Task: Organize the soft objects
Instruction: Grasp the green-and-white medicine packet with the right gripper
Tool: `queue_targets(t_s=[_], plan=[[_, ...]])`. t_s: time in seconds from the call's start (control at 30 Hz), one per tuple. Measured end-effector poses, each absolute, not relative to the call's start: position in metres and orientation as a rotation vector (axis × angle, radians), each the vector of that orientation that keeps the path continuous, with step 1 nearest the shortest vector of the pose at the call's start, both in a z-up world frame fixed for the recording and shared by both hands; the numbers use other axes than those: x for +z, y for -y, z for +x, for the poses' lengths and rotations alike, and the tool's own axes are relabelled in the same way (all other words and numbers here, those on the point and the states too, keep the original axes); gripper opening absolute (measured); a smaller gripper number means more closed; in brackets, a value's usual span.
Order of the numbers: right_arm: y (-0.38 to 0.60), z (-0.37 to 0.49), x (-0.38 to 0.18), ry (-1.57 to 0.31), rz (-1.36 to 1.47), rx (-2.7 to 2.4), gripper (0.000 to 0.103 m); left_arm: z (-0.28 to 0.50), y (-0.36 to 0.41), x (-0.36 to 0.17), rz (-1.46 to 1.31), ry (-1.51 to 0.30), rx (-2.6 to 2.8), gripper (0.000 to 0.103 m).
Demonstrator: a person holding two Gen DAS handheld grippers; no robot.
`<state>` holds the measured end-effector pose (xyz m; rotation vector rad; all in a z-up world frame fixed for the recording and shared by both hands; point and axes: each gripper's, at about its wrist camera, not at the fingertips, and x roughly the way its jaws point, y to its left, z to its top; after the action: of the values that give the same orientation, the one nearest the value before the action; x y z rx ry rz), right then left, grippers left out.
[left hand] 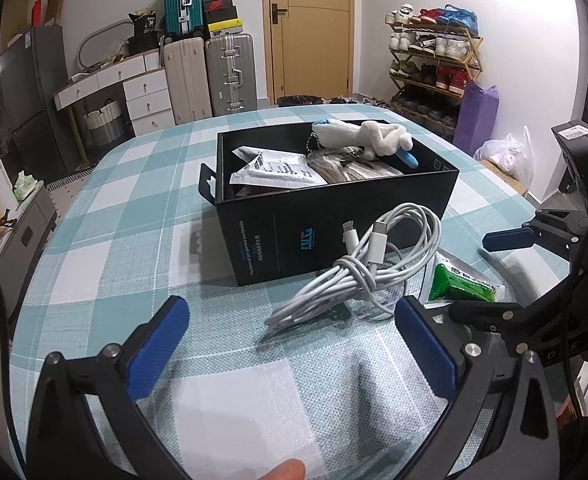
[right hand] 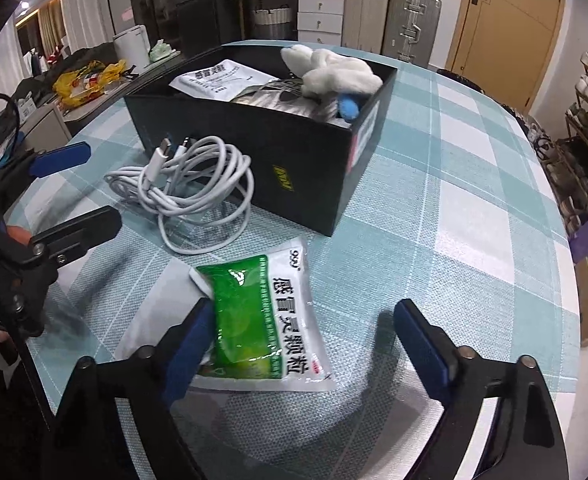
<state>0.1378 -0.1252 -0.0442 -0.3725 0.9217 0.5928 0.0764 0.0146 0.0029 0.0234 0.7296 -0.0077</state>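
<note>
A black box (left hand: 278, 232) (right hand: 294, 168) stands on the checked tablecloth. It holds a white plush toy (left hand: 362, 138) (right hand: 334, 70) and paper packets (left hand: 274, 170) (right hand: 218, 78). A coiled white cable (left hand: 366, 268) (right hand: 190, 188) lies against the box's front. A green and white sachet (right hand: 266, 316) (left hand: 460, 284) lies beside the cable. My left gripper (left hand: 294, 340) is open and empty, just short of the cable. My right gripper (right hand: 306, 336) is open, its left finger beside the sachet's edge.
Suitcases (left hand: 210, 76), a drawer unit (left hand: 146, 96) and a shoe rack (left hand: 434, 64) stand beyond the table. The table's rounded edge (right hand: 566, 280) curves on the right. The other gripper (right hand: 54, 216) shows at the left of the right wrist view.
</note>
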Motion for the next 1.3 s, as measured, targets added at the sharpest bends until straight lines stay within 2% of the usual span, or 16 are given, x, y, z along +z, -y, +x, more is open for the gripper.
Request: queue_targets(t_s=[0.13,0.27,0.47,0.6,0.83,0.9,1.03,1.1,1.3], plan=[[0.124,0.135,-0.044,-0.909,-0.385,0.609,0.084,0.077,-0.014,0.001,0.023,-0.74,-0.016,0.103],[0.123,0.131,-0.043,-0.895,-0.386,0.634,0.074,0.081,-0.013,0.0,0.023,-0.757,-0.026,0.103],[0.12,0.127,-0.041,-0.875,-0.393,0.671,0.052,0.087,-0.012,-0.001,-0.011,-0.78,-0.039,0.103],[0.122,0.127,-0.041,-0.862,-0.396,0.684,0.048,0.091,-0.009,-0.002,-0.004,-0.798,-0.044,0.103],[0.127,0.131,-0.041,-0.868,-0.378,0.677,0.048,0.103,0.002,-0.005,0.054,-0.824,-0.052,0.101],[0.128,0.132,-0.041,-0.868,-0.376,0.674,0.048,0.105,0.007,-0.006,0.078,-0.828,-0.057,0.098],[0.13,0.133,-0.041,-0.868,-0.37,0.67,0.048,0.111,0.013,-0.01,0.116,-0.854,-0.053,0.086],[0.131,0.133,-0.04,-0.867,-0.369,0.669,0.048,0.112,0.013,-0.01,0.105,-0.855,-0.062,0.084],[0.132,0.133,-0.04,-0.867,-0.365,0.667,0.048,0.11,0.015,-0.007,0.101,-0.843,-0.099,0.062]])
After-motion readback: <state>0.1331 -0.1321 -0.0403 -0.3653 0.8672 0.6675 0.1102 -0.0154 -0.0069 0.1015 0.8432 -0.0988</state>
